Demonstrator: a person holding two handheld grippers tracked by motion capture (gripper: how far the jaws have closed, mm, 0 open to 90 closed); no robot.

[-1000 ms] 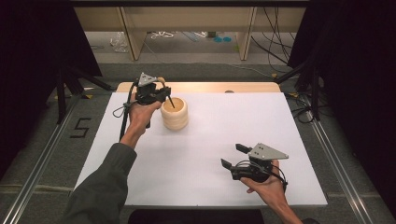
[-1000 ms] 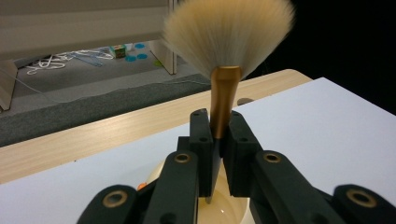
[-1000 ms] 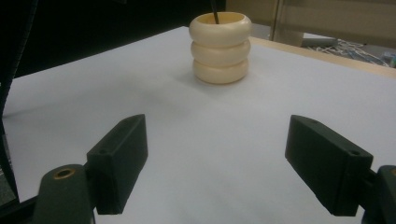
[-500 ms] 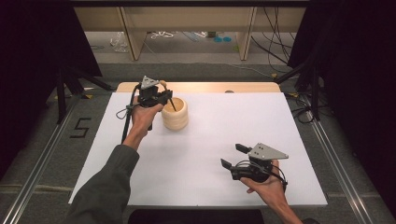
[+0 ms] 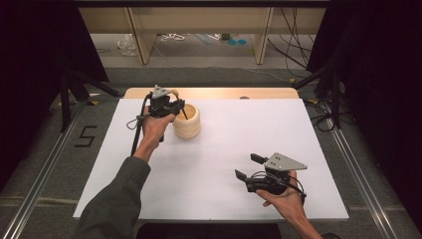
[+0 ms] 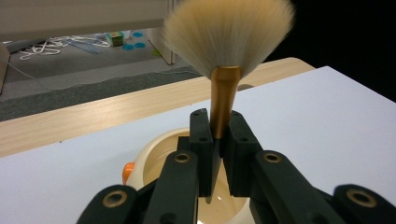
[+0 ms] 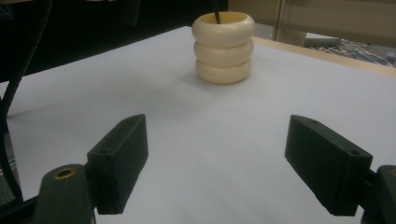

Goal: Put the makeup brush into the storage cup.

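Raised a little since a second ago, the left gripper (image 6: 218,154) clamps a fan brush (image 6: 224,95) bristles-up over the cream holder (image 5: 187,122), seemingly mid-withdrawal, while the right gripper (image 7: 233,168) idles wide open nearby.

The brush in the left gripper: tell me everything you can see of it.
The brush has a wide fan of pale tan bristles, a gold metallic-looking ferrule and a thin dark handle. It stands roughly upright, bristles up. The left gripper is shut on it just below the ferrule, and its handle runs down into the cream ribbed holder at the far left of the white table.
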